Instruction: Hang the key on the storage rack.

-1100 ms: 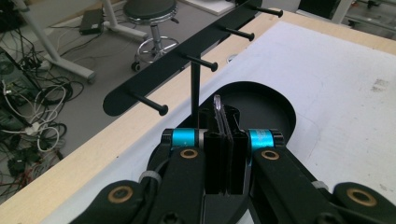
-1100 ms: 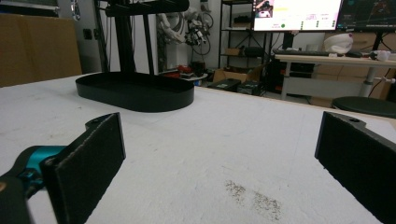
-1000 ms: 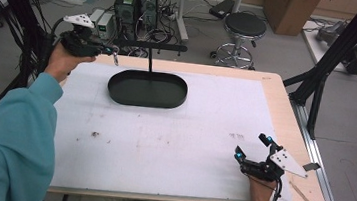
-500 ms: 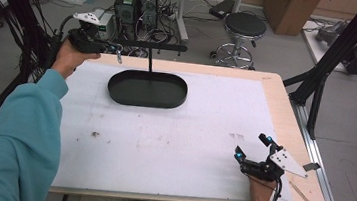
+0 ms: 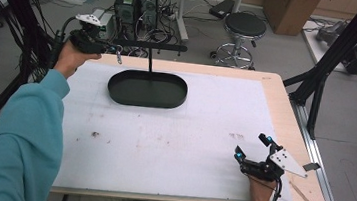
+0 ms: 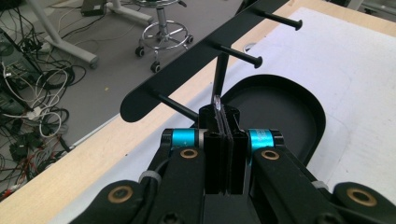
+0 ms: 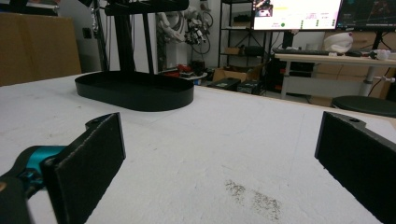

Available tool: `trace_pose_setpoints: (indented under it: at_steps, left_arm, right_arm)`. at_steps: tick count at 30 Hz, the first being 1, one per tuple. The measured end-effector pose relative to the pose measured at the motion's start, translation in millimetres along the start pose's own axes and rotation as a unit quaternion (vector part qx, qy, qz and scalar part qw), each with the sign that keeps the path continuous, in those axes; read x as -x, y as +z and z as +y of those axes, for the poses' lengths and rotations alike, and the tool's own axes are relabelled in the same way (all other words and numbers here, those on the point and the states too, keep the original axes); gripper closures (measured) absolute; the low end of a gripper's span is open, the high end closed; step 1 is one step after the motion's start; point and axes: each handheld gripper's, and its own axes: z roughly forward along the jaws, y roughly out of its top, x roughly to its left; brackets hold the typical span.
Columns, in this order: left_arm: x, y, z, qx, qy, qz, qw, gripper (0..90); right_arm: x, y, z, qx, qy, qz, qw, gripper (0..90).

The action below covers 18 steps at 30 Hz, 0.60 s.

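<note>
**Left gripper brings its small piece up to the rack's end peg**

Now the left gripper (image 5: 111,49) sits a little farther and higher than it did a second ago. It has come off the far-left corner of the surface (image 5: 171,150) to the left end of the rack's crossbar (image 5: 147,44). Its jaws are pressed together on a thin shiny piece (image 6: 217,101). In the left gripper view that piece stands just beside the nearest peg (image 6: 177,105), below the bar. We judge that the carrying is about done and the piece is being lined up to hang on that peg.

The right gripper (image 5: 251,145) has not moved. It rests at the near right of the surface with its jaws spread wide and nothing between them.

The oval black tray (image 5: 147,89) under the rack also lies where it did, and we see nothing in it.

We cannot tell what the shiny piece is. We see it edge on, mostly buried between the jaws, and in the high view it is only a pale speck. Whether it already touches the peg is also unclear.
</note>
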Motion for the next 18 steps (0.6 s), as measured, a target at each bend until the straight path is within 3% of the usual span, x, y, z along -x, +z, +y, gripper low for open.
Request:
trace_pose_setpoints:
  at_steps: [18]
  left_arm:
    - [-6.9,2.1,-2.9,0.0,-0.006,0.009,0.9999,88.4]
  right_arm:
    - [0.5,0.4,0.0,0.002,-0.001,0.0,1.0,0.8]
